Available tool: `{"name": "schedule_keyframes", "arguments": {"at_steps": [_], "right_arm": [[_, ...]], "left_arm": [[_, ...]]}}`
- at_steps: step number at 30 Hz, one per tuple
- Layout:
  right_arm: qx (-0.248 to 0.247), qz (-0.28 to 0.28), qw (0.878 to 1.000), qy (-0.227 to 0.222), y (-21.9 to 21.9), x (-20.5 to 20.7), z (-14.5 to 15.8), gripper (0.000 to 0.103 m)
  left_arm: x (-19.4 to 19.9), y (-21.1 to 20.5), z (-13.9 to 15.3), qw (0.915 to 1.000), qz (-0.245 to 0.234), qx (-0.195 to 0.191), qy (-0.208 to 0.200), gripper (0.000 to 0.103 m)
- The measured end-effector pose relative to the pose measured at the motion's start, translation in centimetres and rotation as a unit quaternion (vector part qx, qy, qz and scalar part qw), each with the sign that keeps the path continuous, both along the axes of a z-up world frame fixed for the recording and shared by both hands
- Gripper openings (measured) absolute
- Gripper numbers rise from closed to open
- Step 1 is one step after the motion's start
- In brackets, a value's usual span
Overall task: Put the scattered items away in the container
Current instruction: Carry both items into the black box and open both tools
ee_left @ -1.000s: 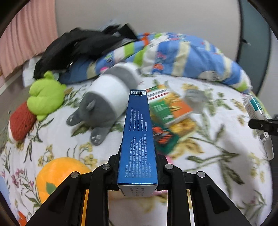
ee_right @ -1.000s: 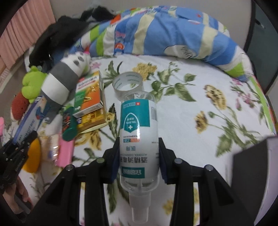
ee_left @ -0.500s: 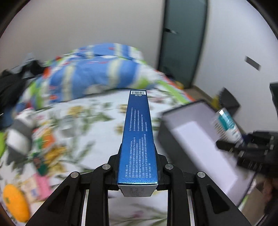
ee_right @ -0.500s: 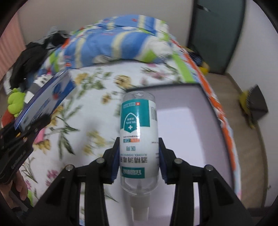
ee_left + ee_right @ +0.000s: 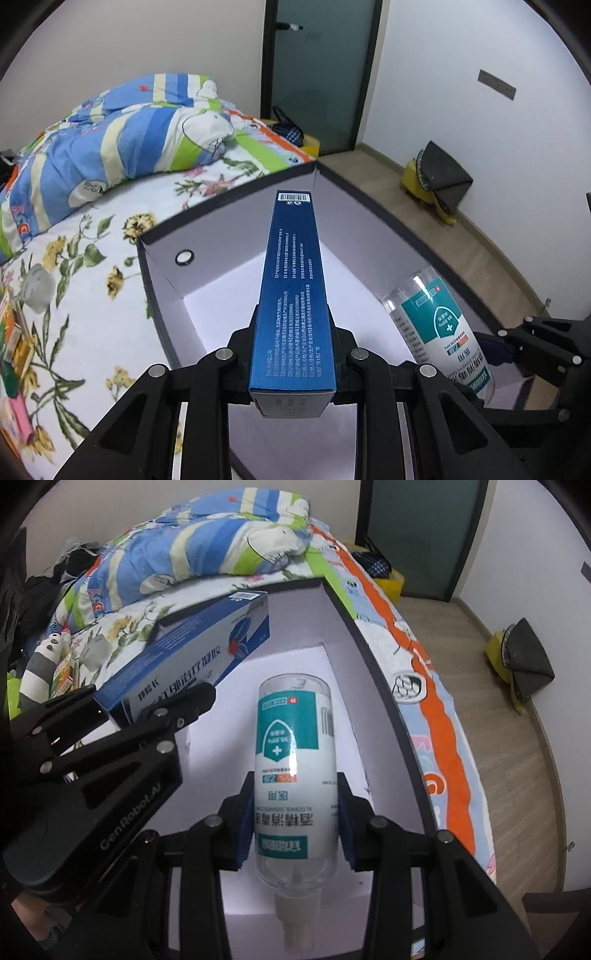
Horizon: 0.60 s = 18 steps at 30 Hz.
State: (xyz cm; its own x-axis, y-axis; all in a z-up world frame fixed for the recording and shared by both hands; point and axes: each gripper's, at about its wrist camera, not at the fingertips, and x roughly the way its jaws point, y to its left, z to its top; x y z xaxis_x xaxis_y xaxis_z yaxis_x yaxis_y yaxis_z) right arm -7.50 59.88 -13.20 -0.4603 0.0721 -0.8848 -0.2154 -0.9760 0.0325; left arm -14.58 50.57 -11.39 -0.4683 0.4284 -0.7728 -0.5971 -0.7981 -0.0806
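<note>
Now that you've swung off the bed's clutter, both loads hang over the storage box (image 5: pixel 236 206): left hand-held gripper (image 5: pixel 293 363) clamps the blue carton (image 5: pixel 291 295), right hand-held gripper (image 5: pixel 295 819) clamps the sanitizer bottle (image 5: pixel 293 753) — ready to drop, imo.

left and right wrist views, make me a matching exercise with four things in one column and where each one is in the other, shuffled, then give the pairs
Things:
1. blue box
2. sanitizer bottle
3. storage box
4. striped quilt

Places:
A. bunched up at the far side of the bed
B. clamped in the right gripper, over the container
C. sitting open on the floral sheet at the bed's edge
D. clamped in the left gripper, over the container

Pairs: 1-D, 2-B, 3-C, 4-A
</note>
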Motion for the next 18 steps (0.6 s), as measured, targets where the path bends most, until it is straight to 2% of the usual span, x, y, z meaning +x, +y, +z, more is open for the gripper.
{"name": "schedule_keyframes", "arguments": {"at_steps": [1, 2, 3, 4, 5, 6, 9, 18], "right_arm": [[0.003, -0.005, 1.0, -0.001, 0.1, -0.1, -0.3, 0.043], [0.01, -0.011, 1.0, -0.001, 0.2, -0.1, -0.4, 0.06], [0.021, -0.019, 1.0, 0.003, 0.2, 0.0, -0.4, 0.081], [0.031, -0.024, 0.999, 0.009, 0.2, 0.1, -0.2, 0.086], [0.038, -0.026, 0.999, 0.016, 0.1, 0.2, -0.1, 0.09], [0.041, -0.027, 0.999, 0.019, 0.1, 0.2, 0.1, 0.09], [0.05, -0.026, 0.998, 0.024, -0.1, 0.1, 0.6, 0.09], [0.059, -0.022, 0.997, 0.04, -1.2, 0.8, 2.4, 0.09]], "left_arm": [[-0.1, 0.0, -0.2, 1.0, 0.003, -0.001, 0.001, 0.025], [-0.2, -0.2, -0.4, 1.0, 0.007, 0.005, 0.001, 0.025], [-0.2, -0.1, -0.4, 0.9999, 0.01, 0.009, 0.001, 0.031], [-0.3, -0.1, -0.4, 0.9999, 0.012, 0.006, 0.002, 0.045], [-0.2, -0.2, -0.1, 0.9998, 0.016, 0.005, 0.013, 0.049], [0.0, -0.2, 0.1, 0.9995, 0.017, 0.005, 0.025, 0.054], [0.5, -0.3, 1.0, 0.9988, 0.012, 0.005, 0.047, 0.056], [1.3, -1.1, 2.8, 0.9987, 0.006, 0.014, 0.049, 0.056]]}}
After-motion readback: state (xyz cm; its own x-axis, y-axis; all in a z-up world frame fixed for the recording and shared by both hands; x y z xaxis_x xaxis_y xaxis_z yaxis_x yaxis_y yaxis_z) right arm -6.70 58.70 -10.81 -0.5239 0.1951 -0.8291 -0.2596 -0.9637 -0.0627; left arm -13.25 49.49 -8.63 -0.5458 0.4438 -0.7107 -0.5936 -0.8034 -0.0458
